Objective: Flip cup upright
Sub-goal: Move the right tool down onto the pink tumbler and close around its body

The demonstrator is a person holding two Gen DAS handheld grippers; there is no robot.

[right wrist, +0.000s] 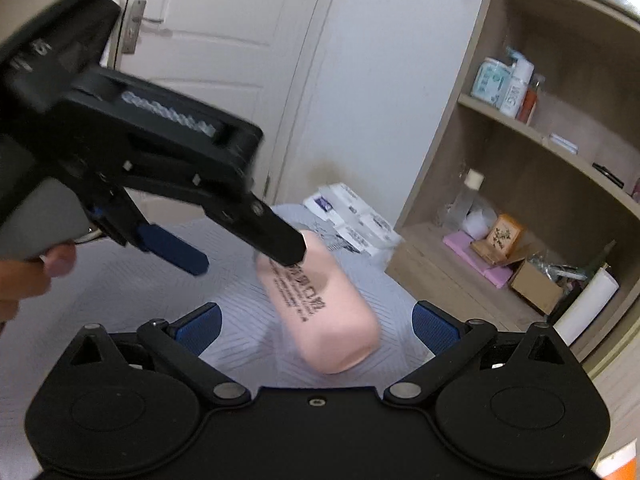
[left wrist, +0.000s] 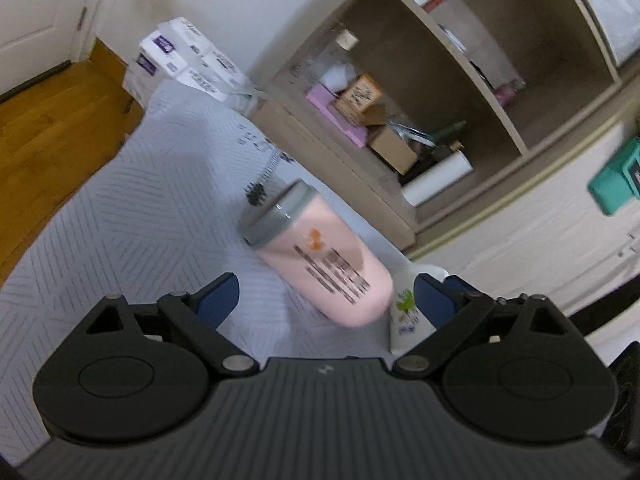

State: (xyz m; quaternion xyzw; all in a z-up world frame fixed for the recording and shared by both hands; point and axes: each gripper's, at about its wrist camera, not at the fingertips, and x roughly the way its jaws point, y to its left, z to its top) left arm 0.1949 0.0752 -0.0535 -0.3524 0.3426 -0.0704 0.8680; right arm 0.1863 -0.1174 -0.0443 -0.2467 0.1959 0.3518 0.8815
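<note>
Left gripper (left wrist: 326, 300): its blue-padded fingers (left wrist: 218, 300) stand spread wide, holding nothing. The pink plastic cup with grey lid and dark printed lettering (left wrist: 324, 260) lies between and just beyond them, on its side on the pale grey quilted cloth with a chevron pattern (left wrist: 132, 216). In the left wrist view the lid points toward 11 o'clock and the rounded base toward 5 o'clock. Whether either pad touches the cup cannot be told; the frame is blurred.

Right gripper (right wrist: 316, 324): its blue-padded fingers (right wrist: 198, 330) are likewise parted and grip nothing. In the right wrist view the cup's base sits between them, the body running away toward 11 o'clock. The left gripper enters this view from 10 o'clock, one black finger tip over the far end of the cup; contact cannot be confirmed. A bare hand (right wrist: 28, 276) holds its grey handle at 9 o'clock.

A small white tube with a green print (left wrist: 408, 312) lies beside the cup's base at 4 o'clock in the left wrist view. A wrapped pack of white tissue packets (left wrist: 192, 60) stands at the far end of the cloth, at 11 o'clock. A beige open wooden shelf unit (right wrist: 500, 116) fills the 2 to 3 o'clock side, holding boxes and bottles. A white panelled door (right wrist: 208, 32) closes the 12 o'clock side of the right wrist view.
</note>
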